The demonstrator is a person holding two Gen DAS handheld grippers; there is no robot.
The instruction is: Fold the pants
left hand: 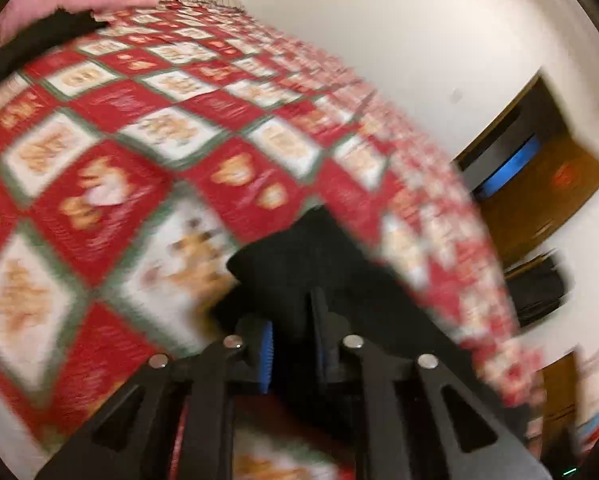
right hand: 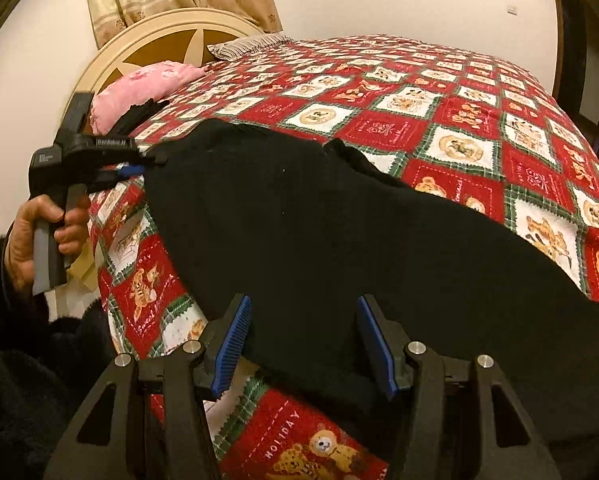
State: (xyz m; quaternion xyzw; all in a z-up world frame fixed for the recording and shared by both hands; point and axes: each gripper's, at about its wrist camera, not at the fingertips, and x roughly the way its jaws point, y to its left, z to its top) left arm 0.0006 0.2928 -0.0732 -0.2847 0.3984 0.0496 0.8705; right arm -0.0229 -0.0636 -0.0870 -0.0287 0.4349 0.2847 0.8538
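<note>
While the black pants (right hand: 319,220) are lying across the quilt (right hand: 459,120) at frame center, the left gripper (right hand: 139,164) is pinching their upper-left edge. The right gripper (right hand: 303,344) is hanging spread over the lower edge, bare quilt lying upper right.

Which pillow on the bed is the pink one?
The pink pillow is the puffy one nearest the left tool, beside the round headboard. The other, a striped pillow, lies farther back.

Right gripper (right hand: 304,344) hangs spread above black pants (right hand: 319,232); ahead-left, left gripper (right hand: 149,162) pinches their corner.
</note>
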